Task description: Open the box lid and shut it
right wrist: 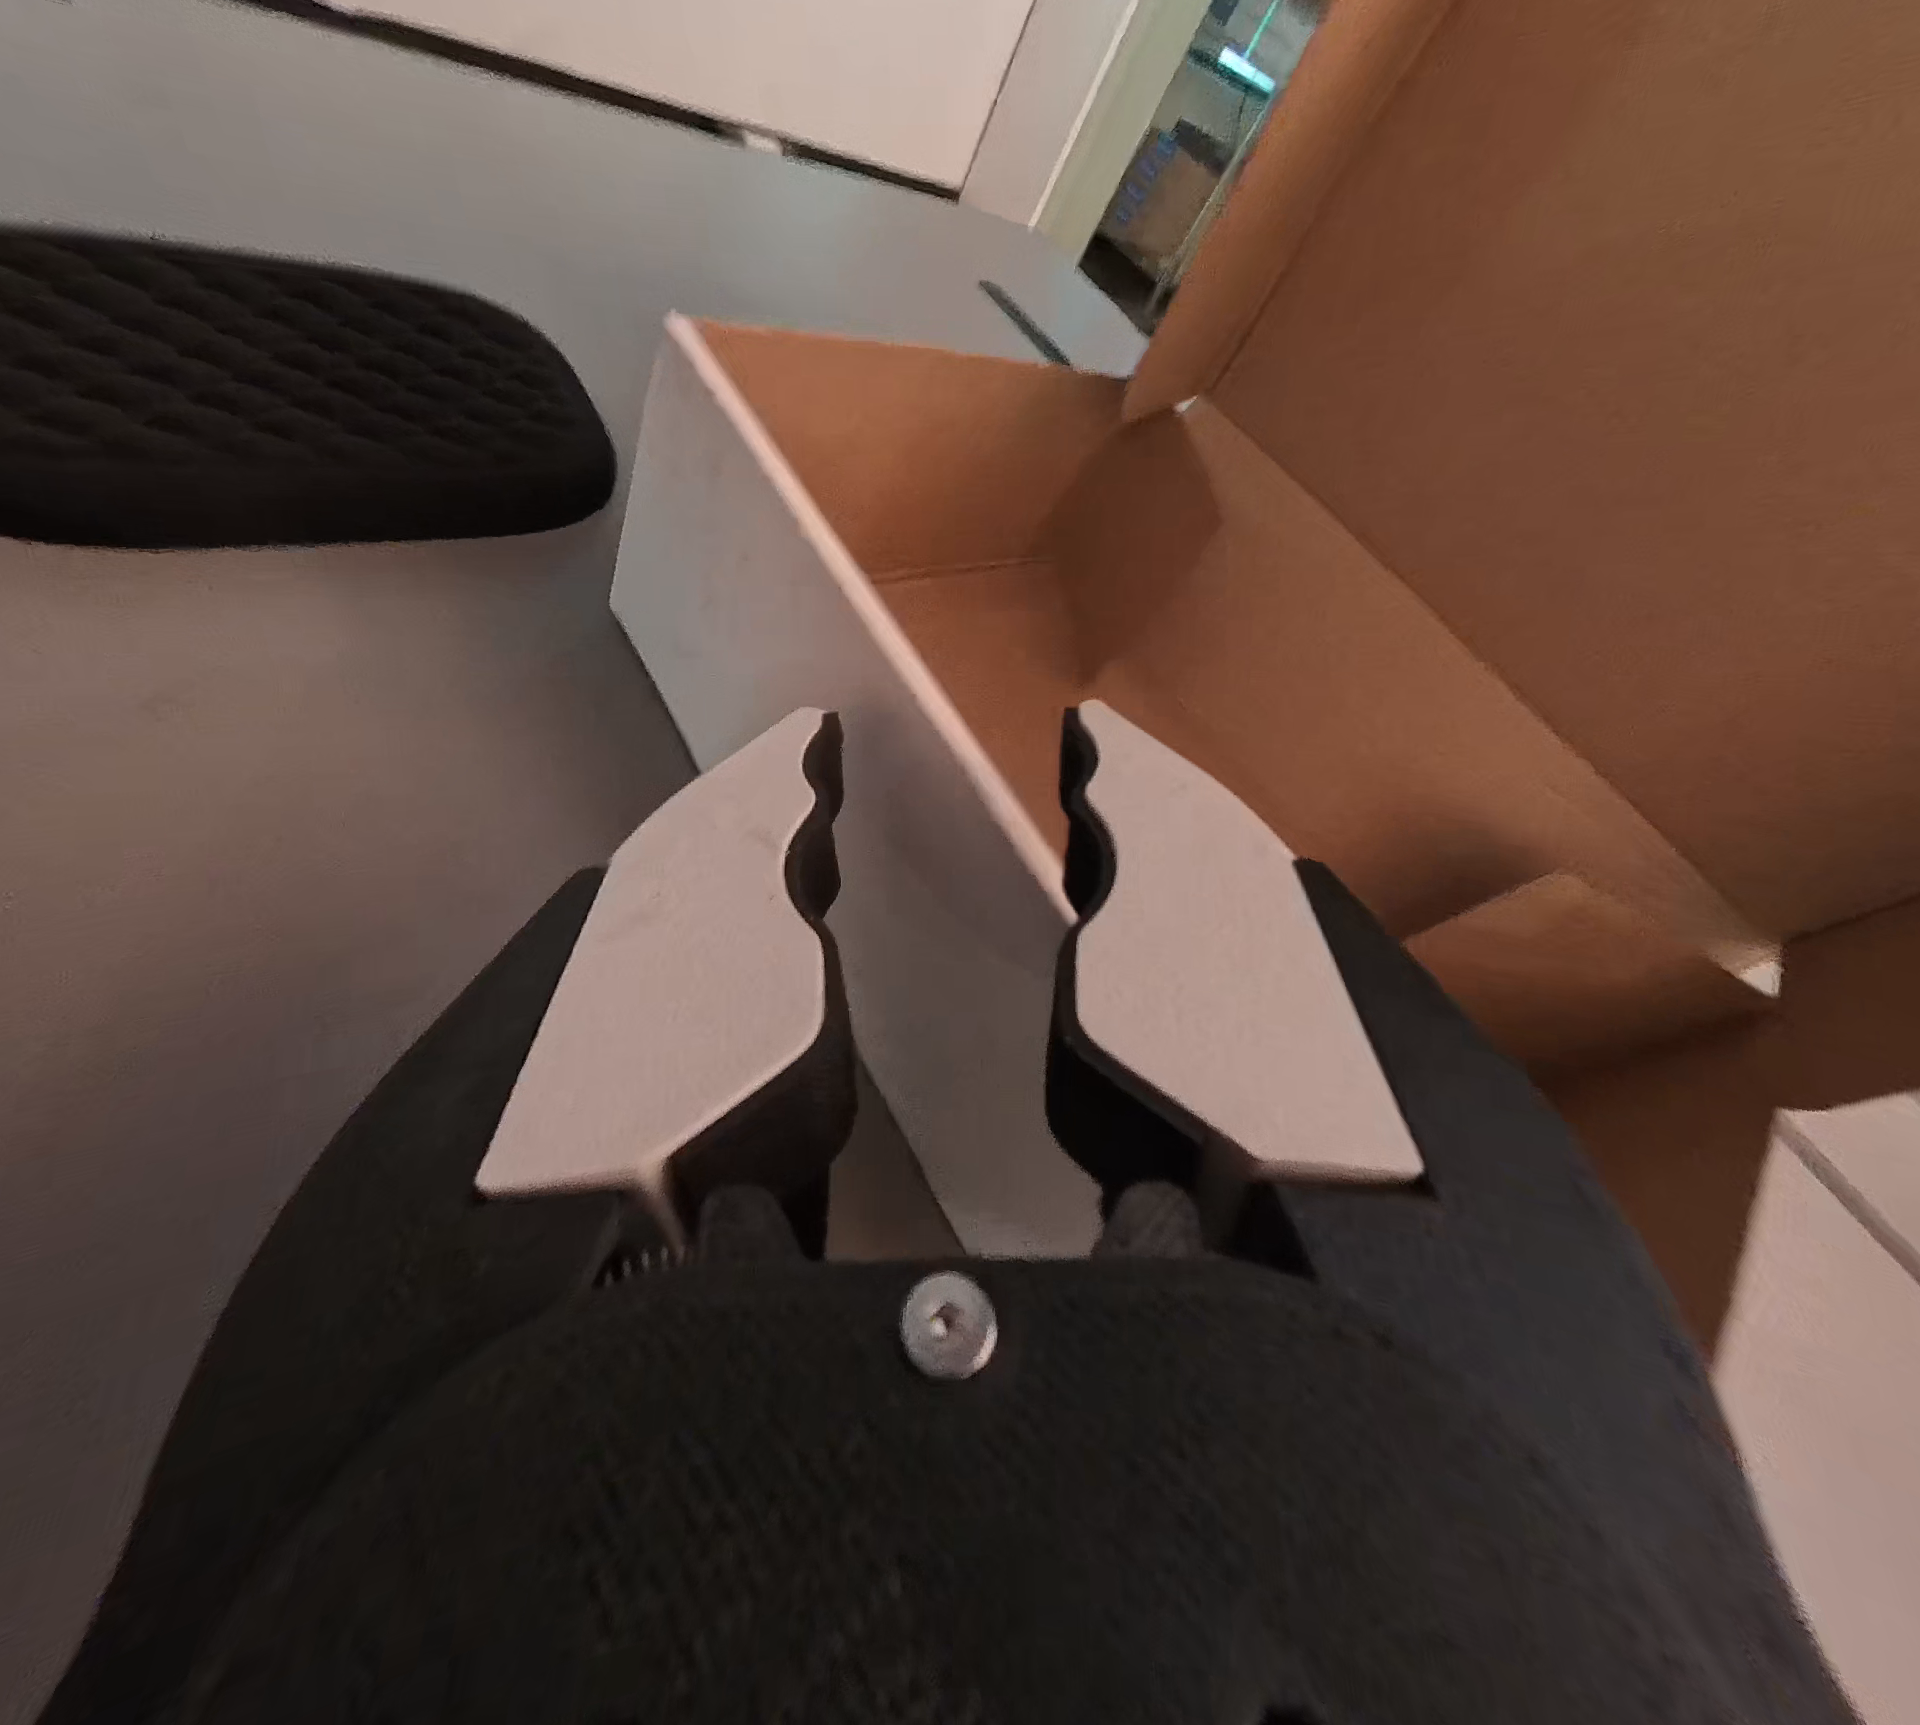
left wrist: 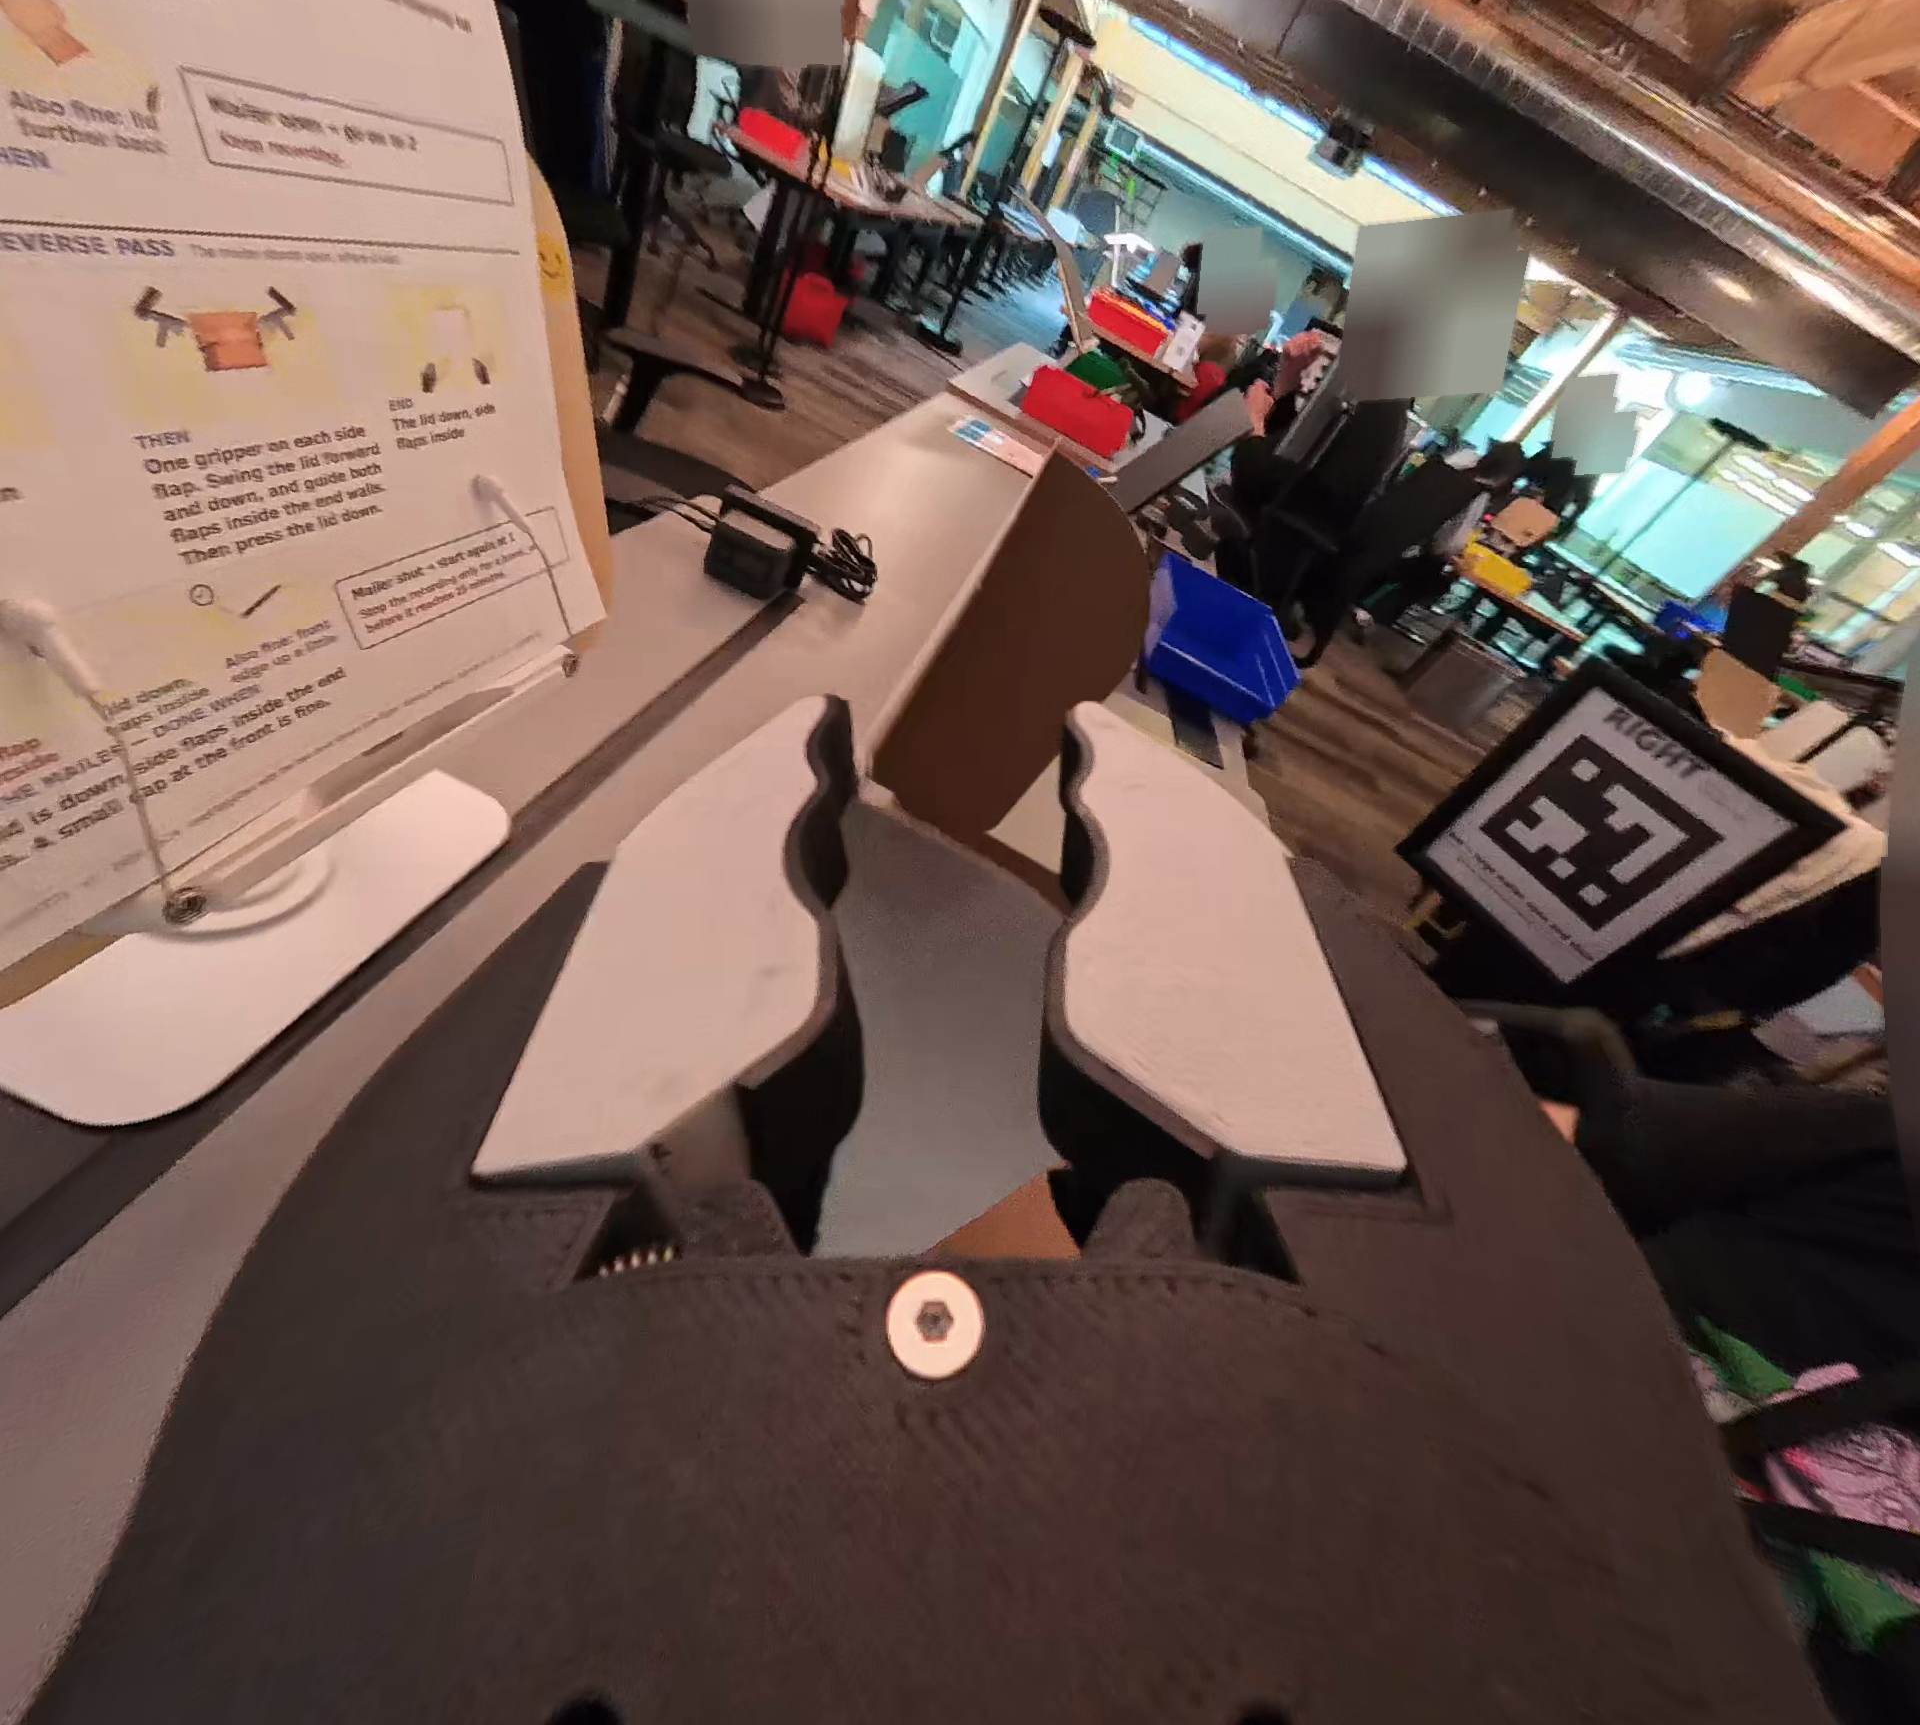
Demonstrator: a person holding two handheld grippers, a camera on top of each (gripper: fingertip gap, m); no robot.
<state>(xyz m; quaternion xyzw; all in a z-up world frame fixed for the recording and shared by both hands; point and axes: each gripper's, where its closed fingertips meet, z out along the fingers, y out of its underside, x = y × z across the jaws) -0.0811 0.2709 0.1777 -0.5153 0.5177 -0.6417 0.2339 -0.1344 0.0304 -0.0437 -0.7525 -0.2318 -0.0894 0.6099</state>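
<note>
The box is a mailer, white outside and brown inside, and it is open. In the right wrist view its lid (right wrist: 1558, 273) stands up at the right over the empty inside (right wrist: 966, 512), with a side flap (right wrist: 1590, 979) near the gripper. My right gripper (right wrist: 951, 725) is open, and the white front wall (right wrist: 727, 595) runs up between its fingers. In the left wrist view my left gripper (left wrist: 956, 730) is open, just in front of a rounded brown flap (left wrist: 1008, 636). The flap's lower corner reaches between the fingertips.
A printed instruction sheet on a white stand (left wrist: 260, 325) is at the left of the grey table (left wrist: 665, 699). A black power adapter with cable (left wrist: 769, 543) lies behind. The right gripper's marker tag (left wrist: 1600, 834) shows at the right. A black mesh pad (right wrist: 260, 397) lies left of the box.
</note>
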